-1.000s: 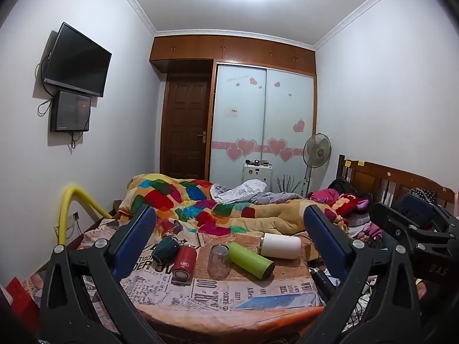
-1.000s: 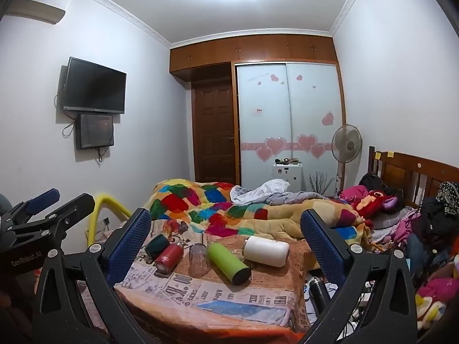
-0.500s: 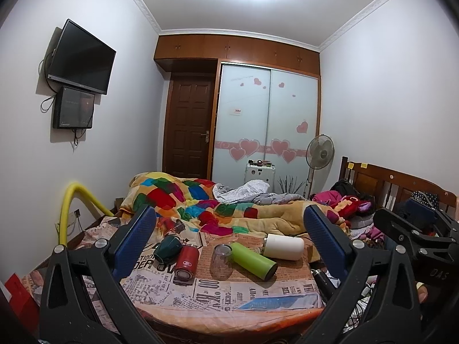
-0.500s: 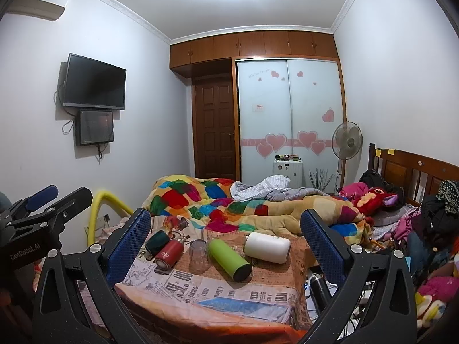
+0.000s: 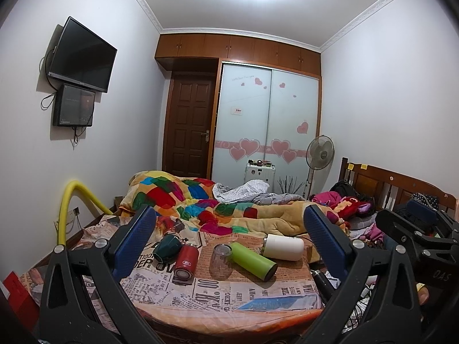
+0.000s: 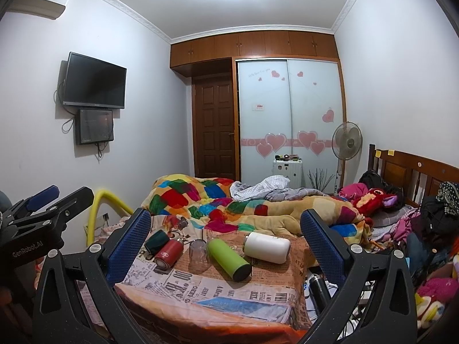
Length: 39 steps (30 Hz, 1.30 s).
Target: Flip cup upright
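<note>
A clear glass cup [image 5: 220, 261] stands mouth down on a newspaper-covered surface [image 5: 200, 292]; it also shows in the right wrist view [image 6: 198, 255]. Around it lie a dark green cup [image 5: 167, 247], a red flask [image 5: 186, 261], a lime green bottle [image 5: 252, 260] and a white bottle [image 5: 284, 247], all on their sides. My left gripper [image 5: 229, 243] is open and empty, well short of the cups. My right gripper [image 6: 225, 238] is open and empty, also short of them. Each gripper shows at the edge of the other's view.
A bed with a colourful quilt [image 5: 206, 203] lies behind the surface. A yellow padded rail [image 5: 71, 200] stands at the left. A black flask [image 6: 318, 286] sits low at the right. Clothes and toys [image 6: 401, 215] pile at the right by the headboard.
Both views have tilted slightly upward and the cups sit a little lower in the frames. Both grippers stay open. Nothing on the surface has moved.
</note>
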### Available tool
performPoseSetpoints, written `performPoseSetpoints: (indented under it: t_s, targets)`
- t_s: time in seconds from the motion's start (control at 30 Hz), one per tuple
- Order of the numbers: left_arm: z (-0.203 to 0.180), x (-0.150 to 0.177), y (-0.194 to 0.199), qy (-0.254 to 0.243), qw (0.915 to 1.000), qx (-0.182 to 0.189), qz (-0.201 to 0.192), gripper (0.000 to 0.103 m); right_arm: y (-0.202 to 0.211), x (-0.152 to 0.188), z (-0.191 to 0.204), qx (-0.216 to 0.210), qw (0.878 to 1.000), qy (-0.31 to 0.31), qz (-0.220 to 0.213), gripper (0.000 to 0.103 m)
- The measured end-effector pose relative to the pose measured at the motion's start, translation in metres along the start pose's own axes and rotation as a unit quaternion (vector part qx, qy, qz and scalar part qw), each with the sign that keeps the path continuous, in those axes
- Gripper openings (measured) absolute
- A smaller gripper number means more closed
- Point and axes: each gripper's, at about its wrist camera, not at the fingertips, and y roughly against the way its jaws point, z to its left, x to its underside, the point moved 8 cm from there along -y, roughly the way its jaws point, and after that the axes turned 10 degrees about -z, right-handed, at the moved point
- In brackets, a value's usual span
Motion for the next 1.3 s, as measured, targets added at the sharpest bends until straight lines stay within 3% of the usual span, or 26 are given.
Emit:
performPoseSetpoints:
  t_s: [1.0, 1.3]
  targets:
    - [-0.006, 0.001, -0.002, -0.003, 1.0, 0.007, 0.0, 0.103, -0.001, 0.002, 0.0, 0.0, 1.0, 0.0, 0.003, 0.103]
    - [-0.002, 0.009, -0.019, -0.005, 0.9999, 0.01, 0.012, 0.103, -0.014, 0.011, -0.003, 0.002, 1.0, 0.001, 0.019, 0.103]
